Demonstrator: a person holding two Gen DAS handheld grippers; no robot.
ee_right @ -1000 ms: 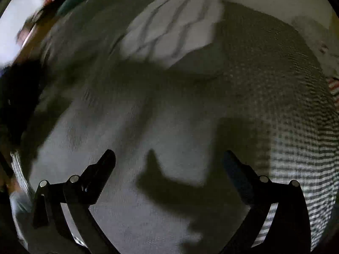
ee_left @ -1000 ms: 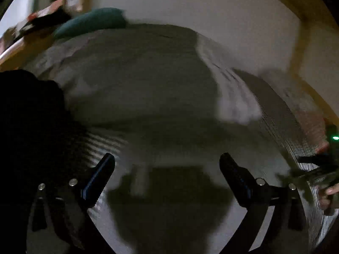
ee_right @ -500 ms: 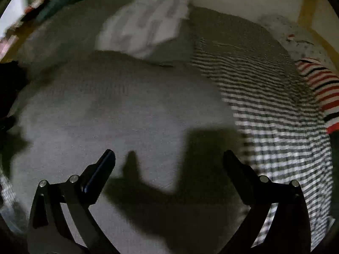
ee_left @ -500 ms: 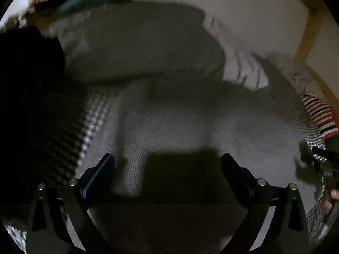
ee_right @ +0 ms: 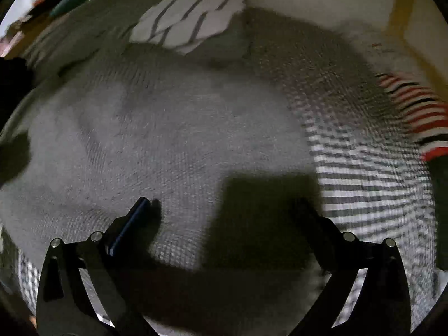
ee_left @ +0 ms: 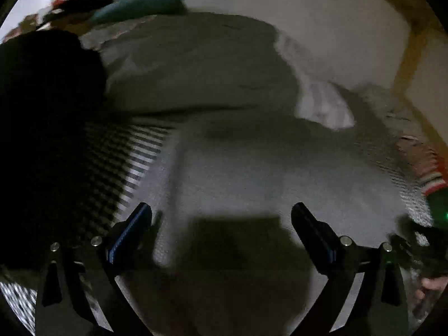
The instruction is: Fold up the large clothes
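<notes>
A large grey knit garment (ee_left: pixel 266 168) lies spread flat on a checked bed cover (ee_left: pixel 140 151); it also fills the right wrist view (ee_right: pixel 168 145). My left gripper (ee_left: pixel 221 224) is open and empty, hovering just above the garment near its left edge. My right gripper (ee_right: pixel 224 218) is open and empty above the garment's right part, near the checked cover (ee_right: pixel 364 173). The right gripper and a hand show at the left wrist view's right edge (ee_left: pixel 420 252). The scene is dim and blurred.
A grey blanket mound (ee_left: pixel 196 61) lies beyond the garment. A white striped cloth (ee_right: pixel 190 19) rests on it. A red, white and black striped garment (ee_right: pixel 414 106) lies at the right. A black item (ee_left: pixel 42 84) sits at the left, a teal pillow (ee_left: pixel 140 5) behind.
Both grippers have swung over the garment and dropped closer to it. Both stayed open. The garment lies flat as before.
</notes>
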